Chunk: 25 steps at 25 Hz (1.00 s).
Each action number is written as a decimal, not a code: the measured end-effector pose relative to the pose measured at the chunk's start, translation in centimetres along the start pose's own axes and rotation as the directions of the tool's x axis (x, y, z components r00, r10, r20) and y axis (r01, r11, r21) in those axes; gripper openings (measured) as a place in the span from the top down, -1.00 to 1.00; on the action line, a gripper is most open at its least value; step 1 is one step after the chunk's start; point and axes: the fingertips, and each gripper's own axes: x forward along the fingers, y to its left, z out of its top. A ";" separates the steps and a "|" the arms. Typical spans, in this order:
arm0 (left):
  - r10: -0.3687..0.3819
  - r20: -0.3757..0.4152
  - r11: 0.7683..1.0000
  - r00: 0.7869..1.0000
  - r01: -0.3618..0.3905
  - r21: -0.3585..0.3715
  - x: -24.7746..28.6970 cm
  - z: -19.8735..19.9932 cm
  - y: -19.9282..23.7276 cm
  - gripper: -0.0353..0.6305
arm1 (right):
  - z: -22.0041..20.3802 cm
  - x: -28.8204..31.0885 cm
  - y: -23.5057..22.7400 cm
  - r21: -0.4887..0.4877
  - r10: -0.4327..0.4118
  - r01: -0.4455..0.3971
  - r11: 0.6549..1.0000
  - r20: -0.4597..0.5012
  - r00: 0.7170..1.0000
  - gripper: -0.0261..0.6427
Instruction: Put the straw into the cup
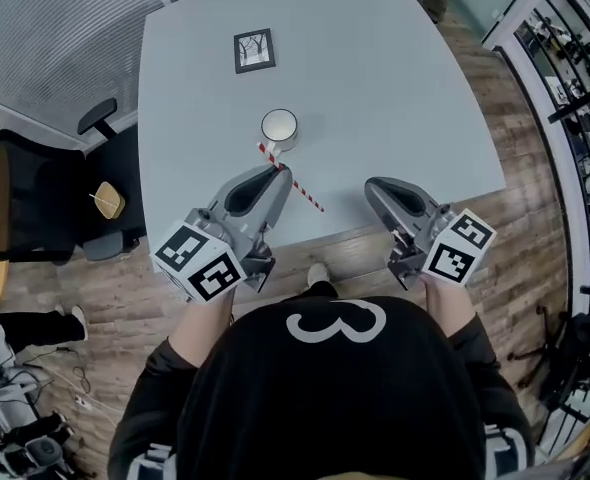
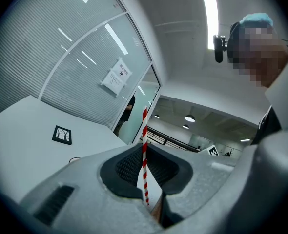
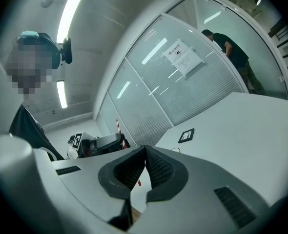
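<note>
A white cup stands upright on the light grey table, just beyond my left gripper. That gripper is shut on a red-and-white striped straw, which sticks out on both sides of the jaws; one end lies close beside the cup. In the left gripper view the straw runs straight up between the pads of the left gripper. My right gripper hovers over the table's near edge to the right, its jaws pressed together with nothing in them.
A framed black-and-white picture card lies flat on the table beyond the cup. A black office chair stands left of the table. Wooden floor and racks are at the right. A person stands behind the glass wall.
</note>
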 end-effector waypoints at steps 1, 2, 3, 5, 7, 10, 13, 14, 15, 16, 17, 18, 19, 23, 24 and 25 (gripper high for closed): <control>0.007 0.004 1.000 1.000 -0.007 -0.002 0.2 0.3 0.6 0.79 | 0.1 0.5 -0.3 0.002 0.004 -0.004 1.000 -0.005 1.000 0.88; 0.012 0.009 1.000 1.000 -0.012 -0.003 0.2 0.6 1.0 0.79 | 0.2 0.9 -0.4 0.002 0.008 -0.008 1.000 -0.009 1.000 0.88; 0.017 0.016 1.000 1.000 -0.017 -0.003 0.1 0.9 1.1 0.79 | 0.3 1.1 -0.2 -0.001 0.012 -0.012 1.000 -0.013 1.000 0.88; 0.021 0.035 1.000 0.999 -0.022 0.001 -0.4 1.5 1.2 0.79 | 0.2 1.3 0.2 -0.011 0.017 -0.018 1.000 -0.023 1.000 0.88; 0.027 0.051 1.000 0.998 -0.028 0.006 -0.7 2.0 1.7 0.79 | 0.2 1.7 0.2 -0.018 0.020 -0.020 1.000 -0.030 0.999 0.88; 0.039 0.074 0.999 0.997 -0.039 0.004 -0.9 2.5 2.2 0.79 | 0.2 2.1 0.0 -0.019 0.024 -0.025 1.000 -0.037 0.999 0.88; 0.047 0.094 0.999 0.994 -0.049 0.009 -1.3 2.9 1.9 0.79 | 0.4 2.2 0.3 -0.026 0.035 -0.036 0.999 -0.051 0.998 0.88; 0.053 0.101 0.998 0.994 -0.054 0.010 -1.5 3.0 1.8 0.79 | 0.4 2.3 0.4 -0.028 0.040 -0.042 0.999 -0.055 0.998 0.88; 0.059 0.108 0.998 0.992 -0.061 0.010 -1.6 3.2 1.9 0.79 | 0.6 2.4 0.5 -0.031 0.046 -0.048 0.998 -0.060 0.997 0.88; 0.067 0.117 0.998 0.991 -0.068 0.009 -1.7 3.4 2.0 0.79 | 0.7 2.4 0.5 -0.035 0.053 -0.056 0.998 -0.065 0.996 0.88; 0.075 0.126 0.997 0.989 -0.076 0.007 -1.7 3.6 2.1 0.79 | 0.9 2.5 0.6 -0.039 0.060 -0.063 0.997 -0.069 0.996 0.88; 0.082 0.134 0.996 0.988 -0.084 0.005 -1.7 3.8 2.2 0.79 | 1.0 2.6 0.5 -0.041 0.068 -0.071 0.997 -0.074 0.995 0.88; 0.089 0.141 0.996 0.986 -0.091 0.005 -1.6 4.0 2.2 0.79 | 1.1 2.7 0.5 -0.043 0.075 -0.078 0.996 -0.079 0.994 0.88; 0.123 0.161 0.992 0.979 -0.128 0.015 -0.9 4.8 2.6 0.79 | 1.7 3.1 -0.5 -0.043 0.107 -0.112 0.993 -0.108 0.988 0.88; 0.132 0.165 0.990 0.978 -0.137 0.019 -0.7 5.0 2.8 0.79 | 1.9 3.3 -0.8 -0.042 0.113 -0.119 0.992 -0.115 0.987 0.88; 0.138 0.167 0.989 0.976 -0.143 0.022 -0.4 5.2 2.9 0.79 | 2.1 3.5 -1.2 -0.040 0.117 -0.123 0.992 -0.120 0.986 0.88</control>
